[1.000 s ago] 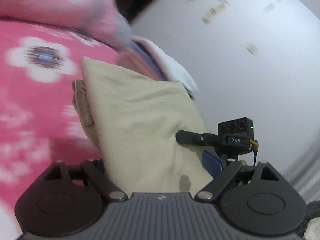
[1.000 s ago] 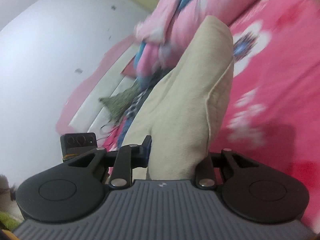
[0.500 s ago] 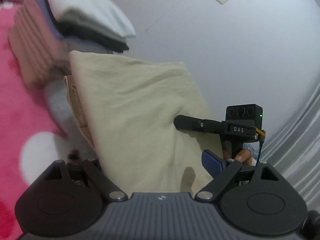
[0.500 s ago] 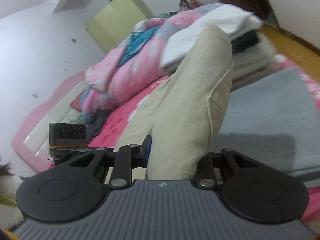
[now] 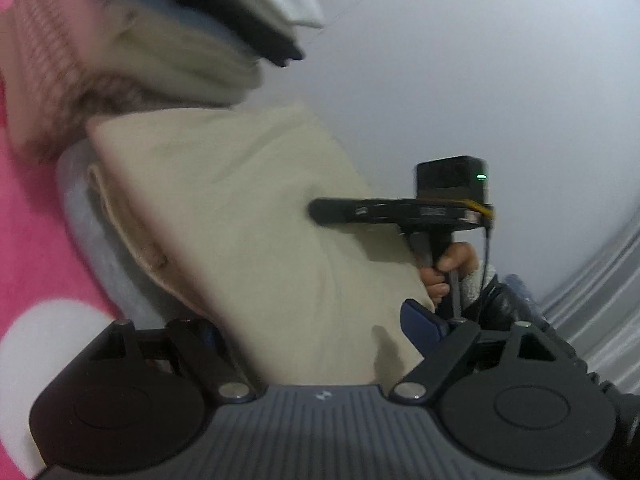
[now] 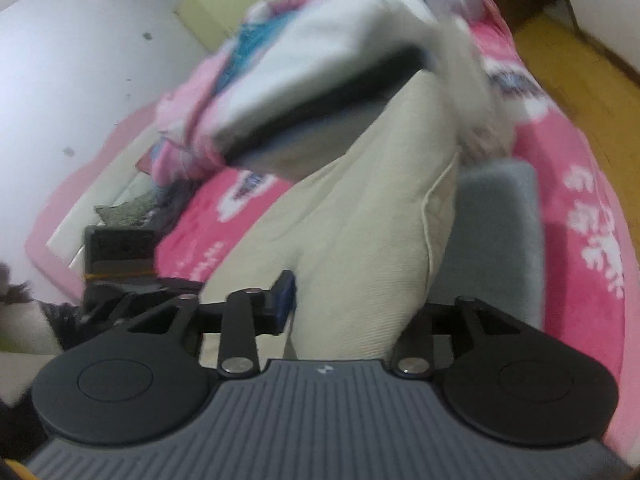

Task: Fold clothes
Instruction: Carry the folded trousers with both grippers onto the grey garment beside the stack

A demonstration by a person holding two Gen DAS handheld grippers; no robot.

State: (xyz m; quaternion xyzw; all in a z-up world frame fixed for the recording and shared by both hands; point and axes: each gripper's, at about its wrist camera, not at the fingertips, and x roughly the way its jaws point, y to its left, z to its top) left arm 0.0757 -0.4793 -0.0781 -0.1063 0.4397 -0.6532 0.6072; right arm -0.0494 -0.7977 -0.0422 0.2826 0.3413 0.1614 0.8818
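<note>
I'm counting one beige folded garment (image 5: pixel 248 216), and two grippers are clamping it, the left one (image 5: pixel 316 328) and the right one (image 6: pixel 352 304). One stack (image 5: pixel 168 40) of folded clothes is sitting past it, showing maybe four or five layers, too blurry to be sure. One gray mat (image 6: pixel 496 224) and one pink blanket (image 6: pixel 576 216) are lying underneath.

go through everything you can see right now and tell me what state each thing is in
Beige garment: folded, held off the bed.
Left gripper: shut on the garment.
Right gripper: shut on the garment.
Clothes stack: folded, piled, blurred.
Grey cloth: flat on the pink blanket.
</note>
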